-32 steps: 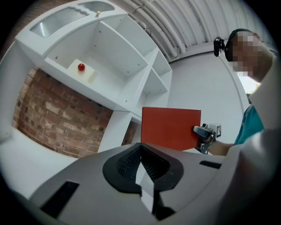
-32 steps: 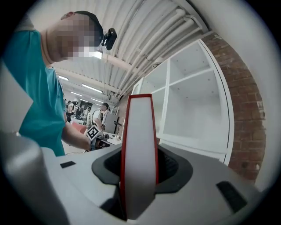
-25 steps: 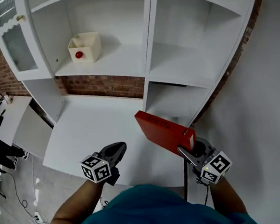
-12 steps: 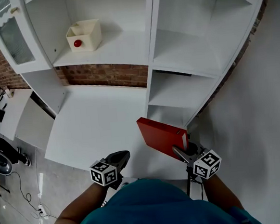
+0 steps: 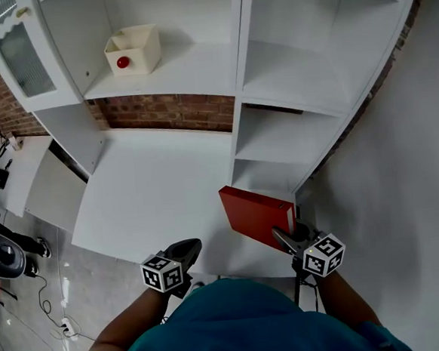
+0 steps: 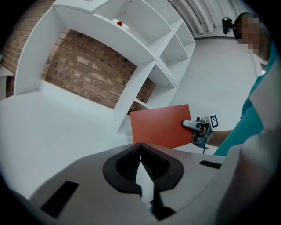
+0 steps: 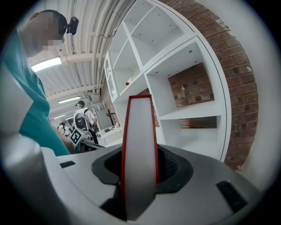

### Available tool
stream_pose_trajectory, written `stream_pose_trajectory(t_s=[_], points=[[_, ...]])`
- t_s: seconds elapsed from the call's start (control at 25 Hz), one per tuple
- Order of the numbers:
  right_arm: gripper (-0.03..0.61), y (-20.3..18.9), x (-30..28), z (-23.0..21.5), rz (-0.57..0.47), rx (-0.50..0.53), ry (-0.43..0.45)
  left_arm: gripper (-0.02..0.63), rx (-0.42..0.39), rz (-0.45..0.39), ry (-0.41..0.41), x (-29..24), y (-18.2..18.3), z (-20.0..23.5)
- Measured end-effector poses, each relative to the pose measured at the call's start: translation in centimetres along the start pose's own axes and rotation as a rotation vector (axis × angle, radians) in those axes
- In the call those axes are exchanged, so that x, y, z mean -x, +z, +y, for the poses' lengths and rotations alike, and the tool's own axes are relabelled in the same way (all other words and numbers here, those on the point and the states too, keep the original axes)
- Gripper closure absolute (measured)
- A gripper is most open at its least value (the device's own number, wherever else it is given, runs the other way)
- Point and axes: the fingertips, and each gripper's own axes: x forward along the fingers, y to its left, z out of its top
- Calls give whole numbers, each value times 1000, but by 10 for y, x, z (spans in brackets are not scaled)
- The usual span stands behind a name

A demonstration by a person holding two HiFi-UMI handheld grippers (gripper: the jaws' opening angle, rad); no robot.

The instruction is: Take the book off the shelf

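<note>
Compared with a second ago, the red book (image 5: 254,215) is seen lower in the head view and nearer to the person, and the right gripper (image 5: 285,238) has been drawn back with it. Over the last half second hardly any shift is seen. The left gripper (image 5: 186,249) has also been brought slightly closer to the body and is held over the front edge of the white desk (image 5: 153,191).

The dark lettering that was faintly seen on the cover a second ago cannot be made out now. Black-and-white square markers are carried on both gripper cubes. No other print can be read.

The book is held clear of the white shelf unit (image 5: 243,93), in front of its lowest right compartment and above the right front part of the desk. It is clamped on edge between the right gripper's jaws, whose pads are pressed against both covers. The white page edges are turned toward that gripper's camera, and the spine is pointed away, toward the shelves. The long axis is run from the gripper toward the shelf unit, roughly level, and one cover is faced broadside to the left gripper.

The left gripper's jaws are closed together at the tips, with nothing between them.

A cream box (image 5: 135,49) with a red ball (image 5: 123,63) in it is seen on the upper left shelf.
</note>
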Motion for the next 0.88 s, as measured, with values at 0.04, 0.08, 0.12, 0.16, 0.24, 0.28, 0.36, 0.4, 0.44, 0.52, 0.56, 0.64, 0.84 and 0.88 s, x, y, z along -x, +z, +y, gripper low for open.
stream_pose_trajectory(t_s=[0.04,0.08,0.12,0.16,0.24,0.28,0.36,0.4,0.44,0.52,0.56,0.64,0.84,0.88], points=[[405,-1,0,0,-1,-9,1,597,4,-2,1,0,-1,1],[403,-2,0,-1,-3,-18,2,597,5,-3,2,1,-2,1],[403,-3,1,-1,-6,-25,3,597,4,-5,2,1,-2,1],[403,-3,1,-1,-7,-30,4,597,3,-7,4,1,-2,2],[403,-3,1,-2,-7,-34,3,597,5,-16,6,2,1,2],[403,-3,2,-2,-8,-35,2,597,5,-21,6,2,3,2],[403,-3,2,-3,-11,-35,1,597,5,-31,6,3,8,3],[403,-2,2,-3,-11,-34,0,597,5,-36,6,3,10,3],[403,-2,1,-3,-11,-32,0,597,5,-39,5,3,11,3],[403,-2,1,-4,-10,-29,-1,597,3,-42,6,2,13,3],[403,-2,0,-4,-10,-28,-1,597,1,-42,6,2,13,3],[403,-2,0,-4,-10,-28,-2,597,-1,-41,9,2,13,4],[403,-1,1,-5,-11,-25,-5,597,-2,-47,14,3,16,6],[403,-1,1,-5,-12,-25,-6,597,-3,-48,15,4,17,6]])
